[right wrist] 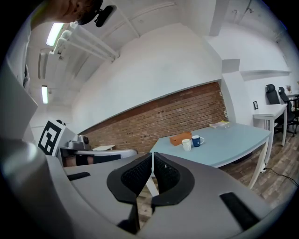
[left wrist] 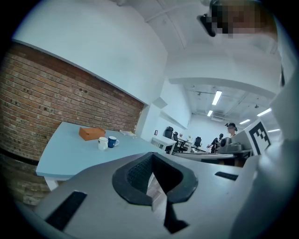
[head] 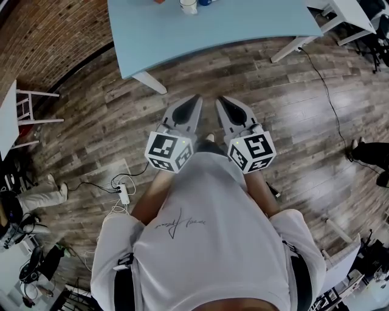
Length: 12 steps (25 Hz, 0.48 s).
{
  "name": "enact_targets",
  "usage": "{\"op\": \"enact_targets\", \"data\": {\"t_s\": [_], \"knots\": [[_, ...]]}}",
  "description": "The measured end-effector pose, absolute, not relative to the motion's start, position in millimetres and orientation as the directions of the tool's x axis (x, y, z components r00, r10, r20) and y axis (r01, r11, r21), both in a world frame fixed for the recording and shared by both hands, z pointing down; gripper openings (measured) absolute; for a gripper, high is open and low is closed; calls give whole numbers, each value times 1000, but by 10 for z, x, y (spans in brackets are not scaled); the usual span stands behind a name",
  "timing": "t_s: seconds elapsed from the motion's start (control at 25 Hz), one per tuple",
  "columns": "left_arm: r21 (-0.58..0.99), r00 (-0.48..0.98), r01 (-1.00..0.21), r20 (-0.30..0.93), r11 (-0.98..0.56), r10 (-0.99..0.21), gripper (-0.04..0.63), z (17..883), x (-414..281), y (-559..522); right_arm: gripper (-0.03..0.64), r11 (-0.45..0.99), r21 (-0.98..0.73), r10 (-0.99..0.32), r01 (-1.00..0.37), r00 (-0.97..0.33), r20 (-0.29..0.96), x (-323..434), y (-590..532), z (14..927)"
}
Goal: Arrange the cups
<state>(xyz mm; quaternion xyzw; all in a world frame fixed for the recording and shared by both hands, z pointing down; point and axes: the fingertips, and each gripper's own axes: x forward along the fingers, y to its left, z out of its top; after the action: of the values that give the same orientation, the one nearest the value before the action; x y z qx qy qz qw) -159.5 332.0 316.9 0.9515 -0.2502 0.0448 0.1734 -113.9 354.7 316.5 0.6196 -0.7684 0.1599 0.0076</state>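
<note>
Two cups stand side by side on a light blue table (head: 243,24), far ahead of me: a white cup (head: 188,6) and a dark blue cup (head: 205,2). The left gripper view shows the white cup (left wrist: 103,143) left of the blue cup (left wrist: 112,142). In the right gripper view the white cup (right wrist: 186,145) and blue cup (right wrist: 196,140) are small and distant. My left gripper (head: 196,98) and right gripper (head: 221,100) hover side by side over the wooden floor, short of the table. Both are shut with nothing held.
An orange box (left wrist: 91,133) lies on the table behind the cups. A white table leg (head: 149,82) stands just ahead of my grippers. A power strip (head: 124,194) and cables lie on the floor at left. White desks flank the room, and a brick wall (right wrist: 187,116) runs behind the table.
</note>
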Motion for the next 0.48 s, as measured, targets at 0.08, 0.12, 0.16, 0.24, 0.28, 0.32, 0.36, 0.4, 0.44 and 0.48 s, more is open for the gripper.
{"op": "enact_targets", "data": {"t_s": [0.08, 0.12, 0.16, 0.24, 0.28, 0.32, 0.36, 0.4, 0.44, 0.48], "knots": [[305, 869, -495, 175, -814, -463, 6, 3159, -1559, 3294, 21, 187, -241, -947, -952, -240, 212, -1120, 3516, 3169], [303, 868, -496, 175, -814, -464, 6, 3152, -1534, 3276, 21, 188, -243, -947, -952, -242, 212, -1103, 3496, 3169], [302, 868, -497, 175, -814, -465, 6, 3148, -1505, 3257, 21, 190, -244, -946, -951, -244, 213, -1084, 3476, 3171], [304, 867, -498, 177, -812, -465, 6, 3162, -1450, 3223, 21, 196, -248, -943, -949, -251, 216, -1049, 3440, 3190], [307, 867, -499, 180, -811, -465, 6, 3178, -1426, 3209, 21, 197, -250, -942, -948, -254, 218, -1031, 3424, 3203], [310, 867, -499, 183, -809, -464, 6, 3197, -1405, 3194, 21, 197, -252, -942, -948, -254, 219, -1009, 3409, 3214], [314, 867, -498, 186, -808, -463, 6, 3214, -1385, 3174, 21, 196, -252, -942, -948, -254, 221, -985, 3390, 3222], [315, 867, -499, 187, -807, -463, 6, 3226, -1367, 3147, 21, 194, -251, -942, -948, -252, 222, -960, 3364, 3226], [312, 865, -502, 187, -807, -466, 6, 3229, -1351, 3110, 21, 193, -250, -942, -949, -250, 223, -935, 3332, 3226], [304, 862, -507, 185, -807, -472, 6, 3224, -1337, 3066, 21, 192, -249, -942, -949, -250, 223, -911, 3293, 3225]]}}
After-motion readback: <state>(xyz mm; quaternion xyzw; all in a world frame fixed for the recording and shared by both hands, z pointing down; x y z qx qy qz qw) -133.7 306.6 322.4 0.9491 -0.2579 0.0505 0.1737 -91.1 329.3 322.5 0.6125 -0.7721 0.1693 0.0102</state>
